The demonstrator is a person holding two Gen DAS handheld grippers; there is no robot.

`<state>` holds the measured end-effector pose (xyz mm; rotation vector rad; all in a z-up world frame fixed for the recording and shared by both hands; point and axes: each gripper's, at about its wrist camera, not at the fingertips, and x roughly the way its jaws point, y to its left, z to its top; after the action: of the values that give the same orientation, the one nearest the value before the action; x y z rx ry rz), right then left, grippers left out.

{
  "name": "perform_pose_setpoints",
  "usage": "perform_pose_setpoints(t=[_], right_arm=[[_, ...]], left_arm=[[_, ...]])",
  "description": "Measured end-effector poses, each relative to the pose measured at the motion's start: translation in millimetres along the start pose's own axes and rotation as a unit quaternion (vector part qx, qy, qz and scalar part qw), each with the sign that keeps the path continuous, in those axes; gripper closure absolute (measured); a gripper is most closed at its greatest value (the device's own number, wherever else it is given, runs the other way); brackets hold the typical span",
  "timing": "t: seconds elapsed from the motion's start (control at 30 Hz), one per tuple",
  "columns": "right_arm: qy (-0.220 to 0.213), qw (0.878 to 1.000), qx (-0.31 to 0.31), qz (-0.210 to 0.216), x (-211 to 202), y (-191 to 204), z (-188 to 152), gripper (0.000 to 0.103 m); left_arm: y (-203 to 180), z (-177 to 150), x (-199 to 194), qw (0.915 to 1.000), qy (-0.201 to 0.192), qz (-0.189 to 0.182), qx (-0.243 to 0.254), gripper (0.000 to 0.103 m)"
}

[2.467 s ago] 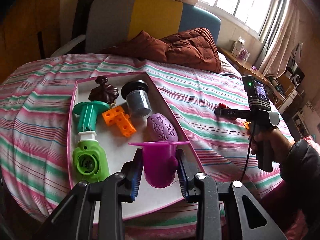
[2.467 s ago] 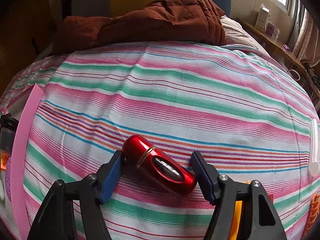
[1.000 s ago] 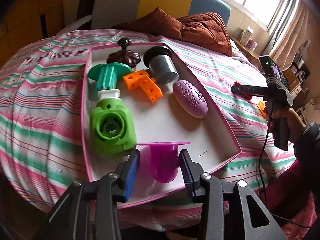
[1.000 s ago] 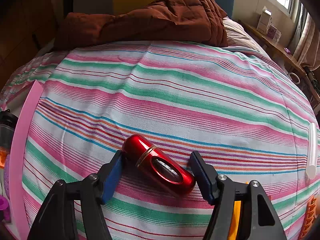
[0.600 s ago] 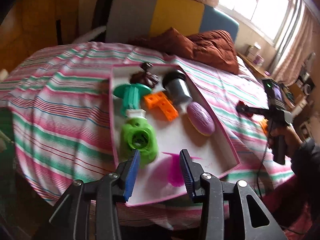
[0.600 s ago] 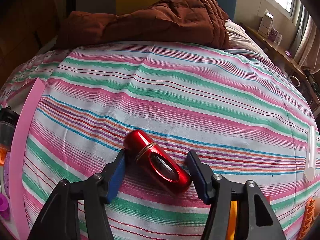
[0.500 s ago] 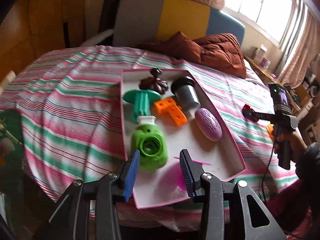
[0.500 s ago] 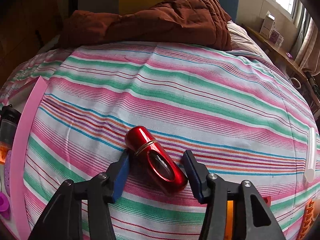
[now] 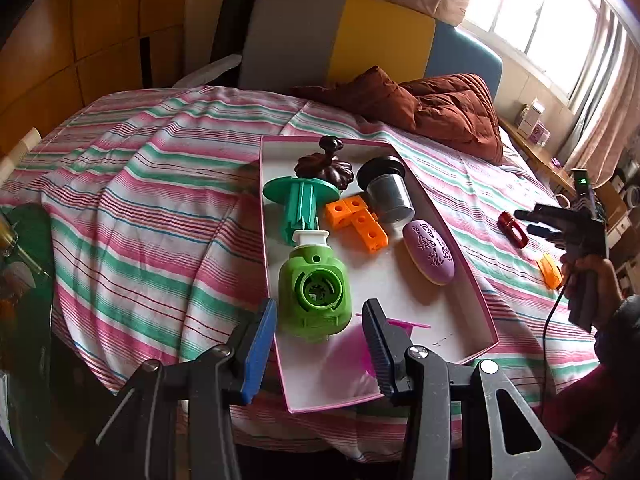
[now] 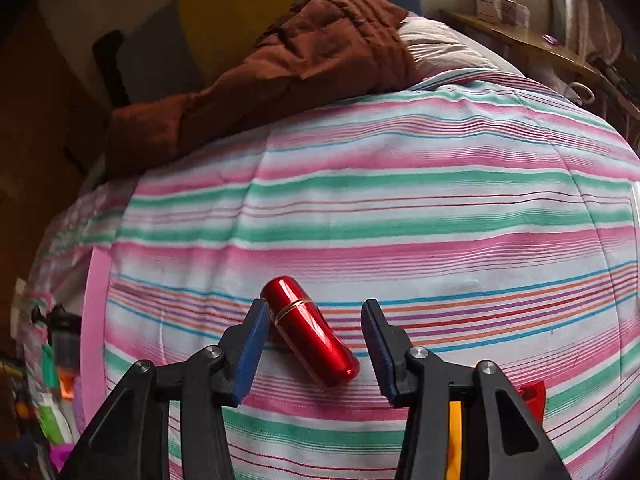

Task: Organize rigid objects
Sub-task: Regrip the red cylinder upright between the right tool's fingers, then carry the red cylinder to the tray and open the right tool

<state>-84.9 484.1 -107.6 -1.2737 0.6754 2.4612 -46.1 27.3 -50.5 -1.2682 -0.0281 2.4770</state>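
Note:
A pink-rimmed white tray [image 9: 476, 280] lies on the striped bed. In it are a green round toy [image 9: 314, 286], a teal piece [image 9: 300, 200], orange blocks [image 9: 356, 222], a dark cup [image 9: 386, 188], a brown knob [image 9: 324, 164], a purple oval [image 9: 430, 252] and a magenta cup [image 9: 352, 356], blurred, at the near end. My left gripper [image 9: 320, 348] is open and empty above the tray's near end. My right gripper [image 10: 316, 348] is open around a red capsule [image 10: 310, 332] lying on the bed; its left fingertip touches the capsule. The right gripper also shows in the left wrist view [image 9: 540, 222].
A brown quilt [image 9: 432, 108] lies at the head of the bed before a grey, yellow and blue headboard [image 9: 360, 40]. An orange piece [image 9: 550, 270] lies on the bed near the right hand. A wooden shelf [image 10: 532, 40] runs along the right wall.
My left gripper has let go of the magenta cup in the tray and pulled back and up. My right gripper has closed in around the red capsule and tilted lower.

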Motion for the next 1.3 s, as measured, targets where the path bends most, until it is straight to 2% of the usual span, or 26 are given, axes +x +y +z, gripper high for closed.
perform_pose_setpoints(t=[0.1,0.17,0.27,0.4,0.47,0.6,0.67,0.7,0.73,0.77,0.93,1.17,1.3], right_arm=[[-0.001,0.999,0.046,0.012,-8.5,-12.4,5.2,0.039],[0.009,0.999,0.051,0.011,-4.8,-15.0,6.7,0.039],[0.019,1.000,0.021,-0.008,4.3,-4.0,4.5,0.038],[0.034,0.997,-0.046,-0.057,24.0,12.9,-0.4,0.038],[0.028,0.994,-0.072,-0.075,27.5,17.4,-1.9,0.038],[0.016,0.993,-0.073,-0.089,26.6,10.5,-0.5,0.038],[0.014,0.993,-0.070,-0.090,27.1,6.1,2.5,0.048],[0.014,0.993,-0.073,-0.090,26.9,5.9,3.5,0.069],[0.014,0.992,-0.078,-0.094,27.2,7.5,4.5,0.078],[0.017,0.992,-0.079,-0.093,26.3,7.8,3.8,0.078],[0.035,0.991,-0.101,-0.076,25.7,23.8,-3.9,0.078],[0.052,0.992,-0.111,-0.013,15.3,47.7,-15.3,0.078],[0.044,0.991,-0.123,0.033,-2.2,71.1,-22.8,0.078]], left_arm=[[-2.5,-0.2,2.4,1.0000,0.004,-0.002,0.001,0.057],[-4.7,-0.6,3.7,1.0000,0.006,-0.004,0.003,0.057],[-7.0,-1.2,4.5,0.9999,0.008,-0.005,0.006,0.057],[-8.3,-1.8,5.5,0.9999,0.012,-0.006,0.008,0.057],[-9.2,-2.0,5.8,0.9998,0.014,-0.007,0.008,0.057],[-11.0,-2.2,6.1,0.9998,0.014,-0.006,0.012,0.057],[-12.6,-2.3,6.1,0.9998,0.014,-0.005,0.014,0.057],[-13.1,-2.4,6.0,0.9998,0.014,-0.003,0.016,0.057],[-13.5,-2.2,5.8,0.9998,0.013,-0.002,0.016,0.057],[-13.4,-2.0,5.4,0.9998,0.012,0.000,0.016,0.057],[-13.4,-1.2,-0.8,0.9996,-0.002,0.019,0.021,0.057],[-5.4,-1.8,-6.0,0.9992,-0.013,0.034,0.018,0.056],[0.5,-4.3,-5.2,0.9993,-0.009,0.035,0.012,0.056]])
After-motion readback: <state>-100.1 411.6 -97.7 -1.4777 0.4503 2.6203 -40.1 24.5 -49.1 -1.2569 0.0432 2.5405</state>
